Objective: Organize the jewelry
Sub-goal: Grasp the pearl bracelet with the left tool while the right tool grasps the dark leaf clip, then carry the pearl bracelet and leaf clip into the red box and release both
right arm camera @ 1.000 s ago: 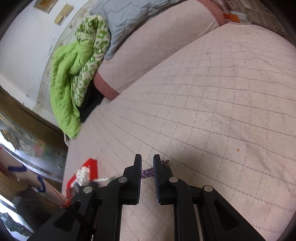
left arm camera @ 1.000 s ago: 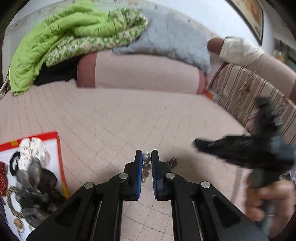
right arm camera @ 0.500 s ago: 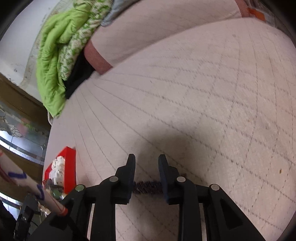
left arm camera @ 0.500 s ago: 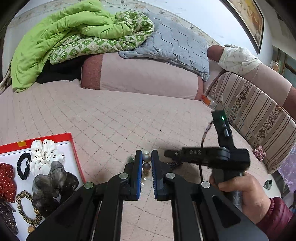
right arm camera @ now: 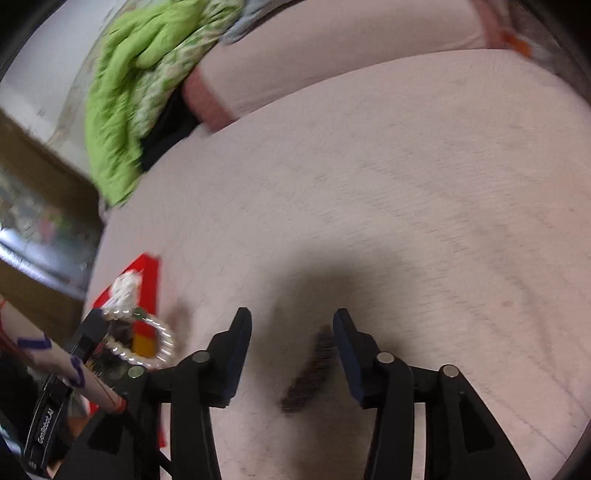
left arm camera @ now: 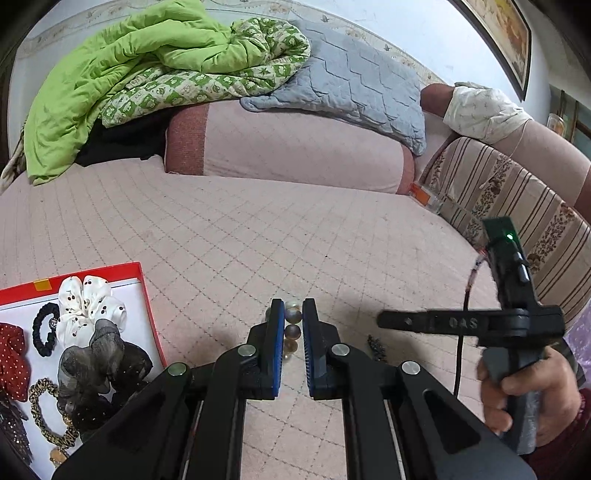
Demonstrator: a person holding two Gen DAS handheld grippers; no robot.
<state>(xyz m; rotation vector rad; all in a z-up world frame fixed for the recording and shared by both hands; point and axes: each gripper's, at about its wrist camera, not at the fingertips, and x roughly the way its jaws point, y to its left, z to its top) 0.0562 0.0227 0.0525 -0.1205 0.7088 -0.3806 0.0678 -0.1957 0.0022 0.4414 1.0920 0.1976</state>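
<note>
red tray (left arm camera: pixel 146 295) holds several pieces; left gripper (left arm camera: pixel 293 325) clamps the pearl bracelet (left arm camera: pixel 291 317) — right gripper (right arm camera: pixel 291 332) gapes over 1 dark chain (right arm camera: pixel 310 373), unpicked.

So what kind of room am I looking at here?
Most likely a bedroom or living room at home: a wide quilted pink mattress, a green quilt and grey pillow piled on a bolster, and a framed picture on the wall.
</note>
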